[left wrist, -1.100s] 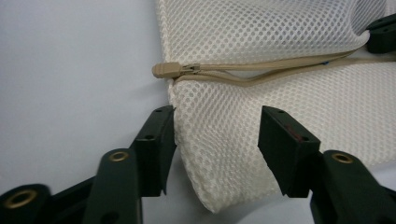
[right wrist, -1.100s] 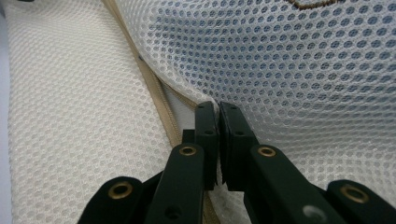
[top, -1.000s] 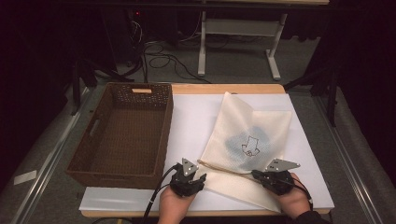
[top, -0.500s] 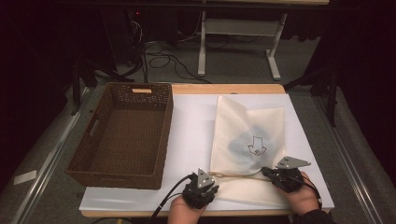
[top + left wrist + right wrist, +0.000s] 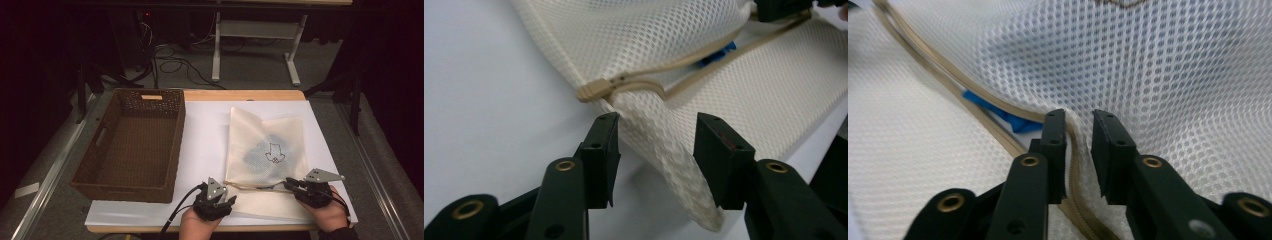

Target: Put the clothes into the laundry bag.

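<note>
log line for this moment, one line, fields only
object: mesh bag flat on table | left gripper: open, astride bag corner | right gripper: pinching zipper edge | basket: left, empty

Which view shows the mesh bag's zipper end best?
Left gripper view: the zipper end sits sharp and close on the mesh bag, just beyond the jaws. The right gripper view shows a blurred stretch of zipper tape; the high view shows a thin line.

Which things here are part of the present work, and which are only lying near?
In use: mesh bag, its zip, left claw, right claw.
Lying about: basket, white sheet, cables on the floor.
</note>
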Tool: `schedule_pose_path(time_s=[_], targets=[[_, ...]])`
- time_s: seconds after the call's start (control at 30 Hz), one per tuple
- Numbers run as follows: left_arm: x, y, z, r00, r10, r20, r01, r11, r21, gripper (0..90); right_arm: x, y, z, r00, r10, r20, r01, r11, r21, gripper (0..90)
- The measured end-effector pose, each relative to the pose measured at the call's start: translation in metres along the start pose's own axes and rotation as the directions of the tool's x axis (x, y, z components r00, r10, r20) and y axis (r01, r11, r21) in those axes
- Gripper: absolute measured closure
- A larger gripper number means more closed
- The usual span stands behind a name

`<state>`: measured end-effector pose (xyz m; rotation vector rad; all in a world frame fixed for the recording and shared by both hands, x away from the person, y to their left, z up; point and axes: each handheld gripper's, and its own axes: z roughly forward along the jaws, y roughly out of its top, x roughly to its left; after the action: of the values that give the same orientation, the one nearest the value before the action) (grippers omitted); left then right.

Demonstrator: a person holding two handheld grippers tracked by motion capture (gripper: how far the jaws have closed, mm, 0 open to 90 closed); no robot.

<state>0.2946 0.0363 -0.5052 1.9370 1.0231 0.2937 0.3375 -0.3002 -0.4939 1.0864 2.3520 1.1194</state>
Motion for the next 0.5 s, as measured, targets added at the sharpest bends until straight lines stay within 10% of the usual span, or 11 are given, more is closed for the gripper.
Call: schedule_pose_path(time_s=[0.2,0.5], targets=[[0.007,0.006,-0.005,0.9992,-0.011,-0.039,0.008,0.9975,-0.070,50.3,0.003,0.004,-0.014,0.9998,0.013,-0.015,-0.014,0.997,-0.081,69.0],[0.022,0.012,0.017,0.9983,-0.048,-0.034,0.047,0.9983,-0.035,44.2,-0.009,-0.008,-0.030,0.9933,0.095,0.066,-0.087,0.989,-0.121,55.6]])
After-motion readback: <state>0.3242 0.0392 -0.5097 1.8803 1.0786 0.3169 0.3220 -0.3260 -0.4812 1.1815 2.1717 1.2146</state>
